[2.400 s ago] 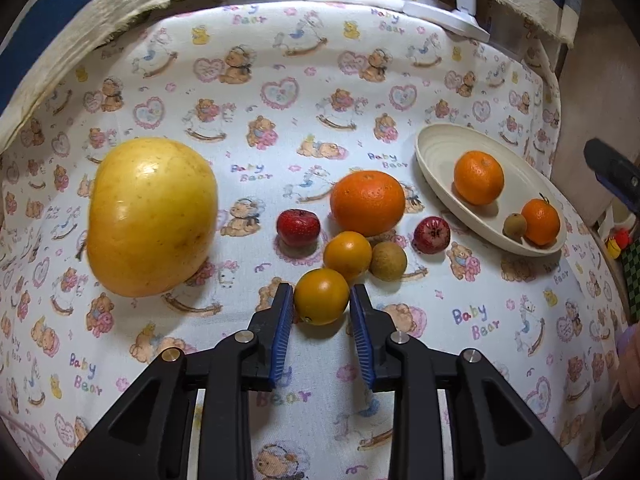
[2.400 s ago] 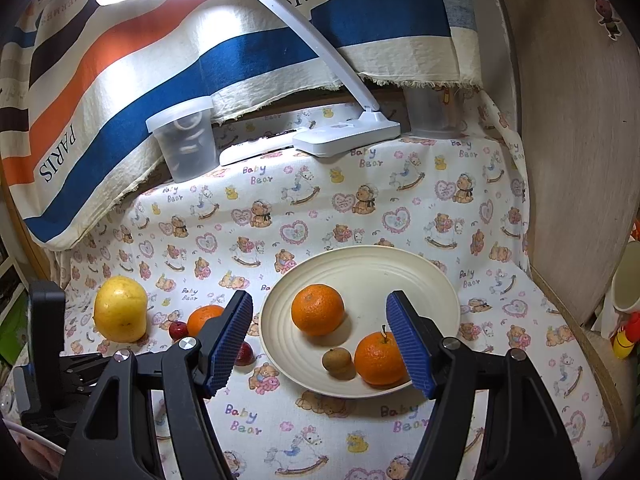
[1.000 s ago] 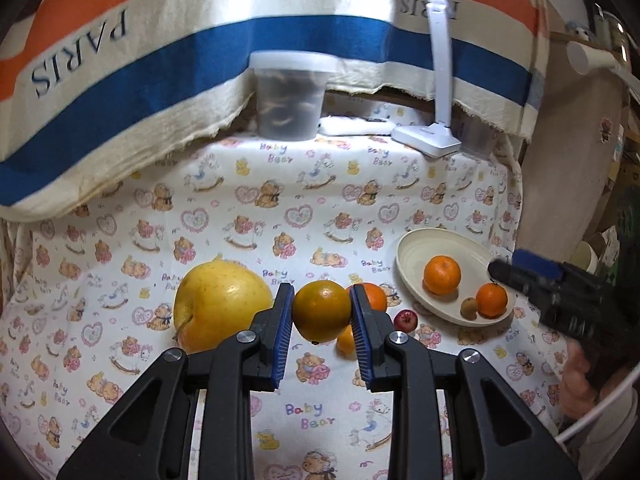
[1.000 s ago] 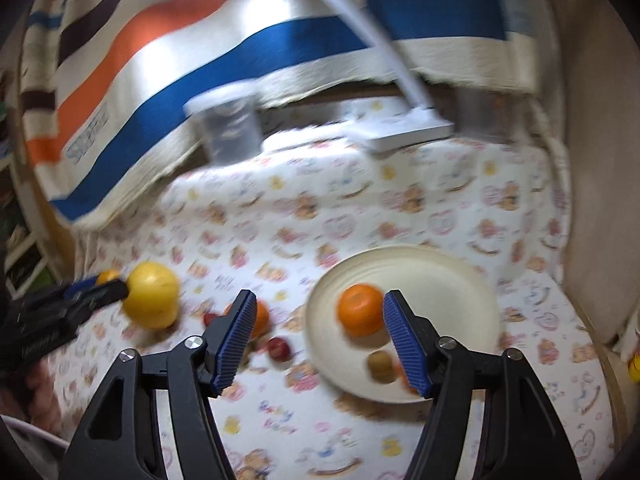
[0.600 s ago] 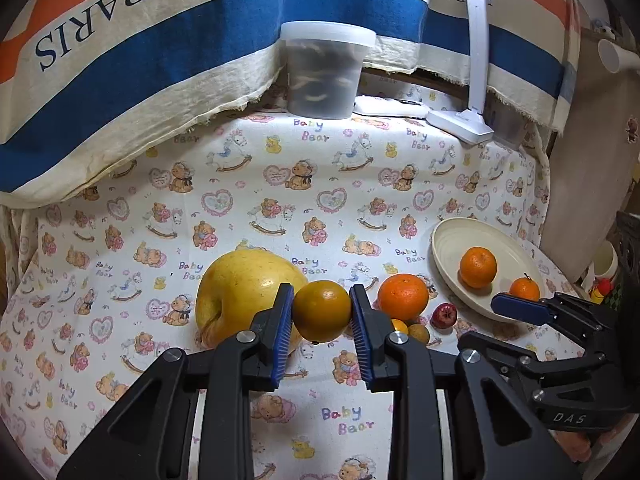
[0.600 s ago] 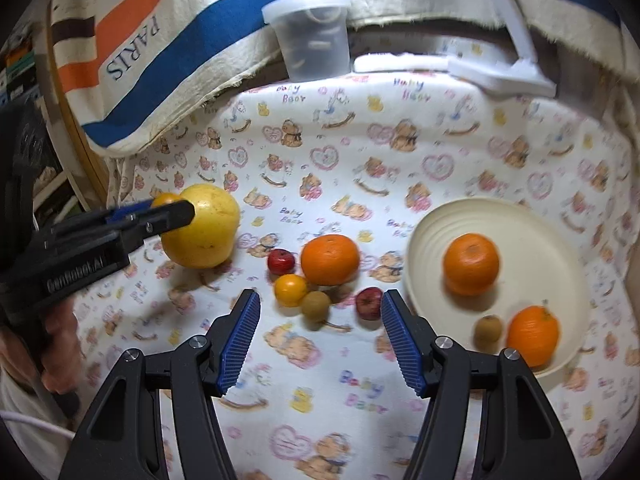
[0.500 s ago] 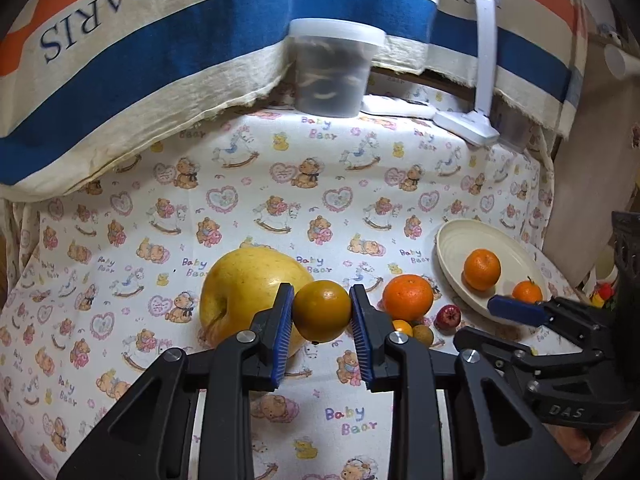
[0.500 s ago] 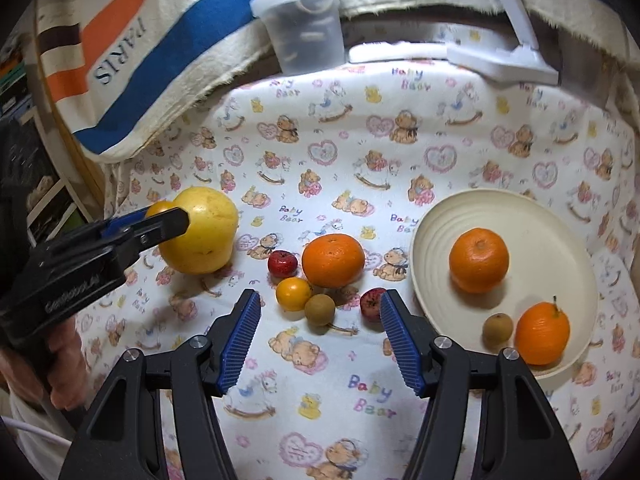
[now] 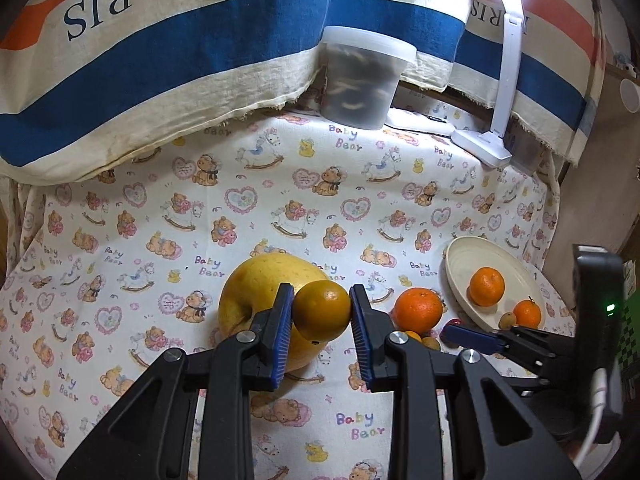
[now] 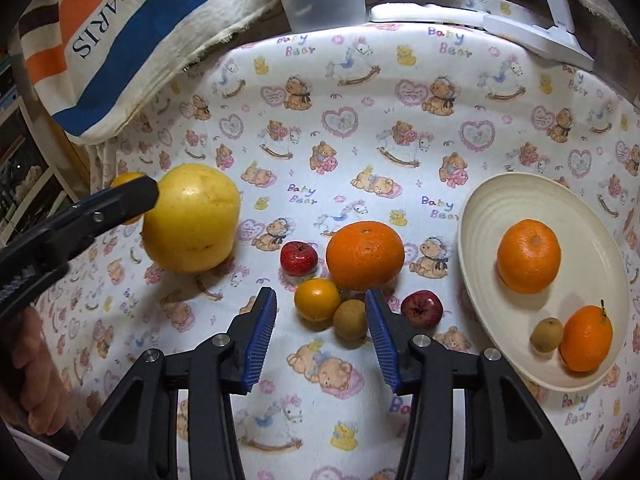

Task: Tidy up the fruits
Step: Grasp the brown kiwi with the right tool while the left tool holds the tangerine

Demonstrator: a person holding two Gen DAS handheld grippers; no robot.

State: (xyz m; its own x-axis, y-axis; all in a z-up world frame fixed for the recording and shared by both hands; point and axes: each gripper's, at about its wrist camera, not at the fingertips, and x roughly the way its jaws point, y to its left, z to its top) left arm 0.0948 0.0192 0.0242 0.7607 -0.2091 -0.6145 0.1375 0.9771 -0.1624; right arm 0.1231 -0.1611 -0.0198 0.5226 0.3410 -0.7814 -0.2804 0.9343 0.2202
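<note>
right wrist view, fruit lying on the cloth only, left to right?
Big yellow fruit → left red fruit → small orange → brown fruit → large orange → right red fruit.

Left claw (image 9: 322, 312) is clamped tight, both blue pads pinching a small orange (image 9: 322, 310) and holding it up off the surface. Right claw (image 10: 320, 320) hangs low with its jaws spread wide, gripping nothing, fingers pointing forward and down.
</note>
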